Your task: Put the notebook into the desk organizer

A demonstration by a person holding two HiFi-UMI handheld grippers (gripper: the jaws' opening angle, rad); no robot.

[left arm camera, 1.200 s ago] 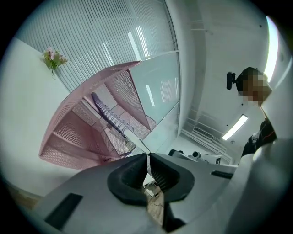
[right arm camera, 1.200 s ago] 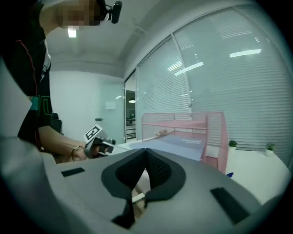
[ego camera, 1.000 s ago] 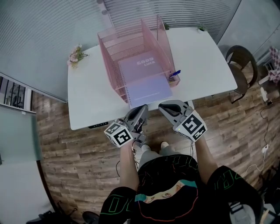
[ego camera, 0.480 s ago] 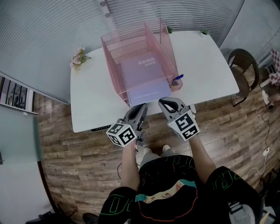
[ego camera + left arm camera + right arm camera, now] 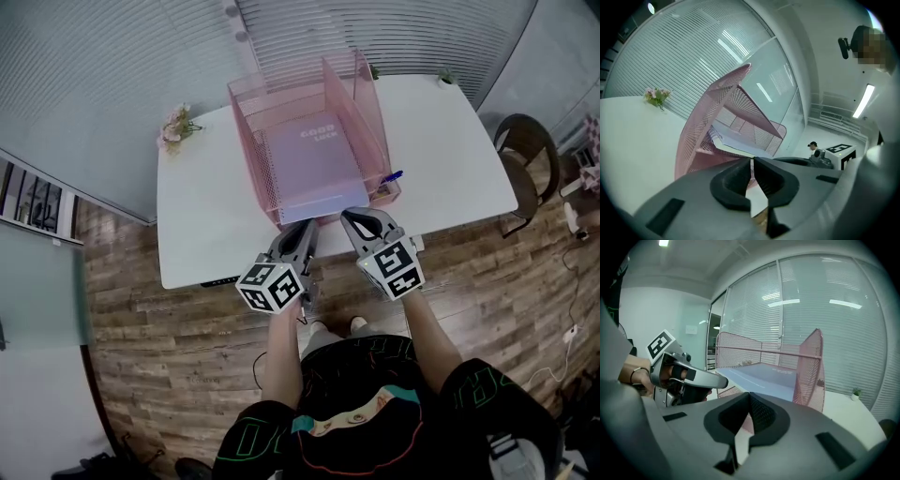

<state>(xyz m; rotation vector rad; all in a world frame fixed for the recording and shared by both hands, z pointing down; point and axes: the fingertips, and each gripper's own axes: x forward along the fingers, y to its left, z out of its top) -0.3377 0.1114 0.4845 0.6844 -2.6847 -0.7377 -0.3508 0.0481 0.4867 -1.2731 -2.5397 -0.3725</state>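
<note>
A lavender notebook (image 5: 314, 161) lies flat inside the pink mesh desk organizer (image 5: 246, 131) on the white table (image 5: 202, 225), its near edge at the organizer's open front. My left gripper (image 5: 307, 226) and right gripper (image 5: 348, 218) hover side by side at the table's front edge, just short of that near edge. Both are shut with nothing between the jaws. In the left gripper view the shut jaws (image 5: 751, 161) point at the organizer (image 5: 717, 122) and the notebook (image 5: 733, 143). The right gripper view has its shut jaws (image 5: 749, 395) below the notebook (image 5: 764, 375).
A blue pen (image 5: 392, 176) lies by the organizer's right front corner. A small flower bunch (image 5: 176, 126) stands at the table's left, and small plants (image 5: 448, 76) at its far right. A dark chair (image 5: 523, 141) is off the right end. Wooden floor lies below.
The notebook has slid deeper into the organizer; its near end no longer sticks out over the table. Both grippers have stayed shut near the table's front edge.
</note>
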